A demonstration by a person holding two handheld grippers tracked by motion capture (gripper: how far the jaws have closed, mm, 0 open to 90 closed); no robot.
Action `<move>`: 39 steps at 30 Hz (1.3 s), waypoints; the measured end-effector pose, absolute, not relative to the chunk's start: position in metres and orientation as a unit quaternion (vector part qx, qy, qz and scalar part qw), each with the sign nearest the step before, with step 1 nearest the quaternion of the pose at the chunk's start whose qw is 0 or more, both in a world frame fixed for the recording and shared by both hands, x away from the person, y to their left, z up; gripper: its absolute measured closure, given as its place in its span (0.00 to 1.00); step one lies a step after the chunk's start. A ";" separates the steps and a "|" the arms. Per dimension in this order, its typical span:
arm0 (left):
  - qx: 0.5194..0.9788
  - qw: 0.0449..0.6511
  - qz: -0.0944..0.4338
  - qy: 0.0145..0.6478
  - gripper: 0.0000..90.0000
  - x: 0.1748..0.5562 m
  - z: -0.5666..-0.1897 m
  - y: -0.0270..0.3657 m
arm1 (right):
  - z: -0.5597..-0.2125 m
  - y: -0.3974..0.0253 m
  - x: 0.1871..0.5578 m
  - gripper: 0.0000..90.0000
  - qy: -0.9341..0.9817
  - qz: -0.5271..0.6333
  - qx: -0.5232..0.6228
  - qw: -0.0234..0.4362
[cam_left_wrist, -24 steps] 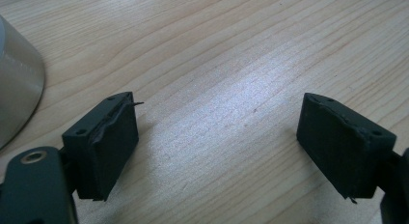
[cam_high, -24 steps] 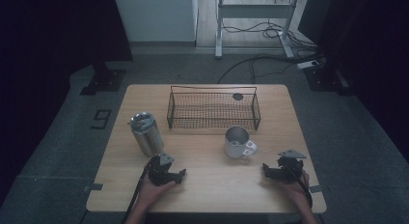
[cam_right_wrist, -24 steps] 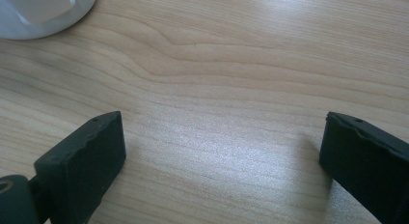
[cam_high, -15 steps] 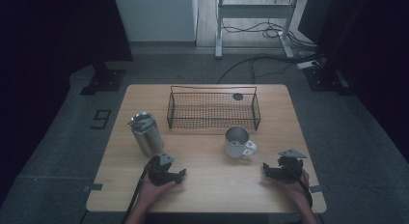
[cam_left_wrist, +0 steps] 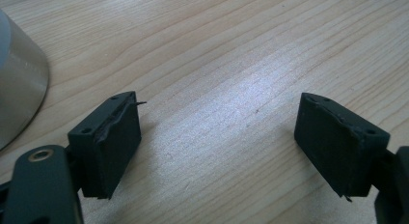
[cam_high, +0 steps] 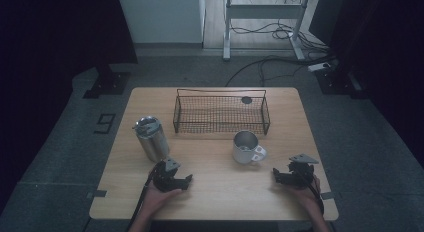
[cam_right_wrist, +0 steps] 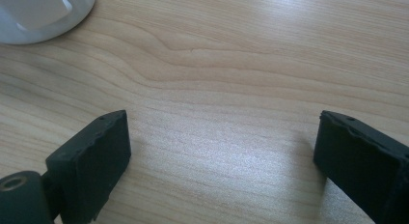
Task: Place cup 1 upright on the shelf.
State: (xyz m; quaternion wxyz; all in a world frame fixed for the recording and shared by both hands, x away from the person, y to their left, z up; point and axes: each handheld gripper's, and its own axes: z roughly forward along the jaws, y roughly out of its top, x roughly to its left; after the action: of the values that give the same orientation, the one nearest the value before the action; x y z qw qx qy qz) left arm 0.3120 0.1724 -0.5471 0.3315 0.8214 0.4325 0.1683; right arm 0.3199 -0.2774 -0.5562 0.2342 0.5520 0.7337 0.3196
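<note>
Floor marking "9" (cam_high: 105,123) left of wooden table (cam_high: 215,192).

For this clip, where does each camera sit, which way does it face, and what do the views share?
High view: above the person's side, looking forward and down on the table, wire basket, steel tumbler and mug; both forearms, left gripper, right gripper.
Left gripper view: rides the left gripper, low over the wood; open fingers, tumbler edge.
Right gripper view: rides the right gripper; open fingers, mug base.
Shared: tumbler, mug and tabletop.
</note>
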 end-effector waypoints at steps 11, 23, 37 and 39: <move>0.800 0.389 0.175 0.423 0.22 0.301 -0.525 0.190 | -0.556 -0.278 0.320 0.06 0.733 0.320 0.552 0.234; 0.766 0.447 0.177 0.427 0.22 0.289 -0.497 0.221 | -0.556 -0.277 0.320 0.07 0.732 0.320 0.554 0.235; 0.739 0.461 0.190 0.453 0.20 0.285 -0.482 0.246 | -0.556 -0.278 0.321 0.07 0.730 0.320 0.555 0.236; 0.733 0.463 0.196 0.458 0.20 0.285 -0.480 0.250 | -0.556 -0.278 0.321 0.08 0.730 0.320 0.555 0.236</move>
State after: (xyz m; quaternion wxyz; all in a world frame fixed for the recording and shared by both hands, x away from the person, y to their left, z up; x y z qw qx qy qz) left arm 0.2847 0.2497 -0.4802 0.4633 0.7328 0.4582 0.1959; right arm 0.3205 -0.2777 -0.5560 0.2364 0.5553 0.7303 0.3201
